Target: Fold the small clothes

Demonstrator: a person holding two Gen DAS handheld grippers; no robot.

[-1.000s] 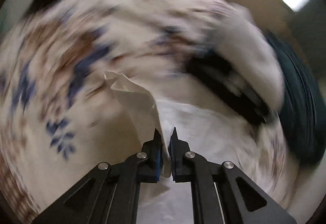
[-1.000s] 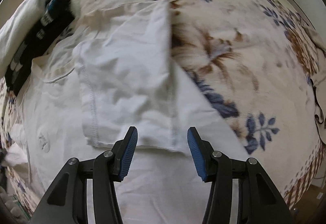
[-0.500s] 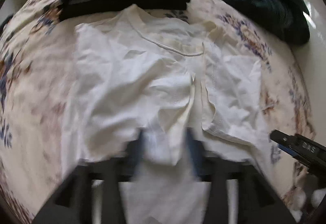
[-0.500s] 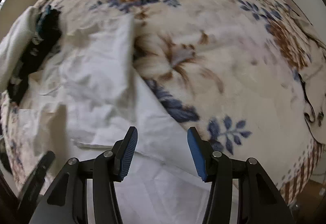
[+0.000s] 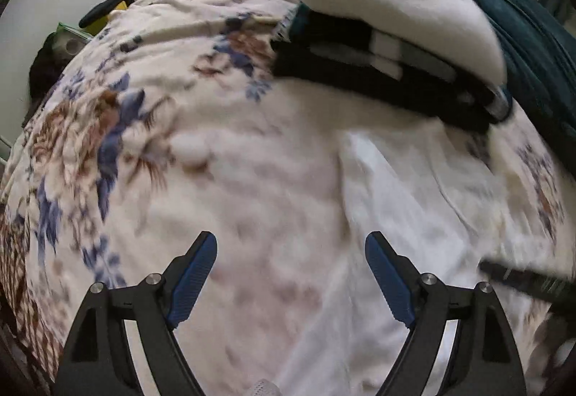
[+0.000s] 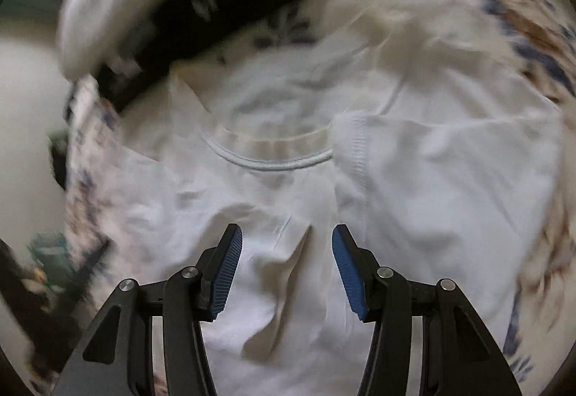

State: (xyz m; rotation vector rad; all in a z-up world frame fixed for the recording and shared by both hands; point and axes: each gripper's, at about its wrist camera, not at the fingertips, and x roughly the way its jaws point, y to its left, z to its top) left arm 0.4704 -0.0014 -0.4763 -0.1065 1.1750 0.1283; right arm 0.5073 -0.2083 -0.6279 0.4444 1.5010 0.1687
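No text, label or number can be read anywhere.

Left tongs [image 5: 291, 273] spread wide and empty over floral bed cover [image 5: 118, 129], white shirt [image 5: 406, 201] blurred to the right, folded stack [image 5: 388, 46] beyond, dark teal garment [image 5: 532, 36] alongside

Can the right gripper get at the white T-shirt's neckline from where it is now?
Probably yes. The right gripper is open and empty above the white T-shirt, and the neckline lies straight ahead with only bare fabric between. The folded sleeve sits off to one side, not across the path.
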